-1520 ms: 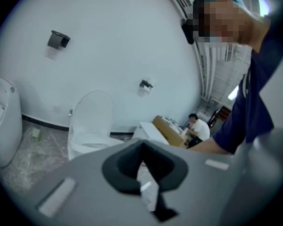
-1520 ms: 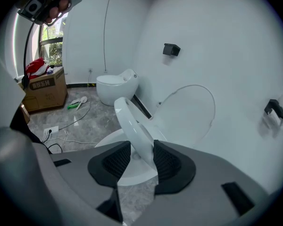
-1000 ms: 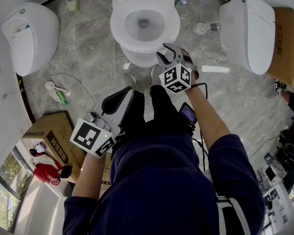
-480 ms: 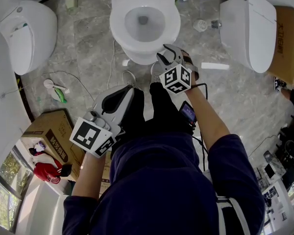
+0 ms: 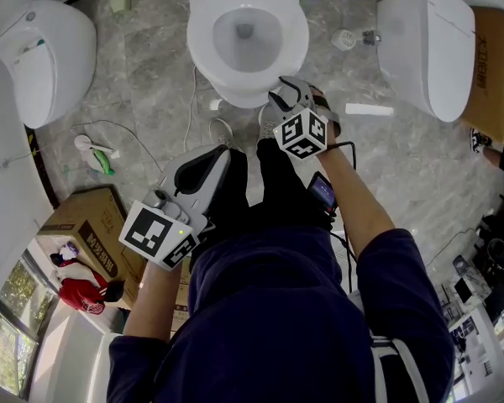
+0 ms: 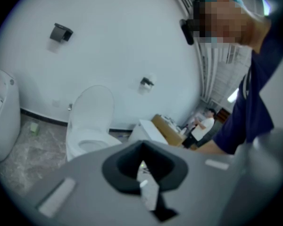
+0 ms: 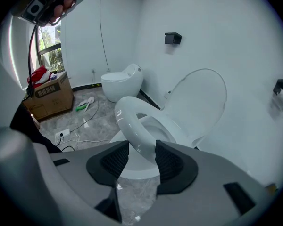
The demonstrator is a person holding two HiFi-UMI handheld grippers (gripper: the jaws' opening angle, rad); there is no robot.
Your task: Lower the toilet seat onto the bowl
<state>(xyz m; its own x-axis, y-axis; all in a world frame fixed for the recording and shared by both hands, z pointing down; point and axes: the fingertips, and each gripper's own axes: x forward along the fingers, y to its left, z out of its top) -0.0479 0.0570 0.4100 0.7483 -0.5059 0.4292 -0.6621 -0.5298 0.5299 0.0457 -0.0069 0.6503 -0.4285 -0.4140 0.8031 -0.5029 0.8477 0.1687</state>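
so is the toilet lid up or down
up: in the right gripper view the lid stands upright behind the seat, and the head view looks straight into the uncovered bowl

White oval ring seat (image 7: 132, 121) tilted, front edge raised just off the rim; white bowl (image 7: 137, 167) open, standing on grey floor by wall

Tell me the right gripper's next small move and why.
Probably draw the right gripper straight back. Its jaws have just been opening and now stand apart around the toilet seat rim between them, and the seat looks down on the bowl.
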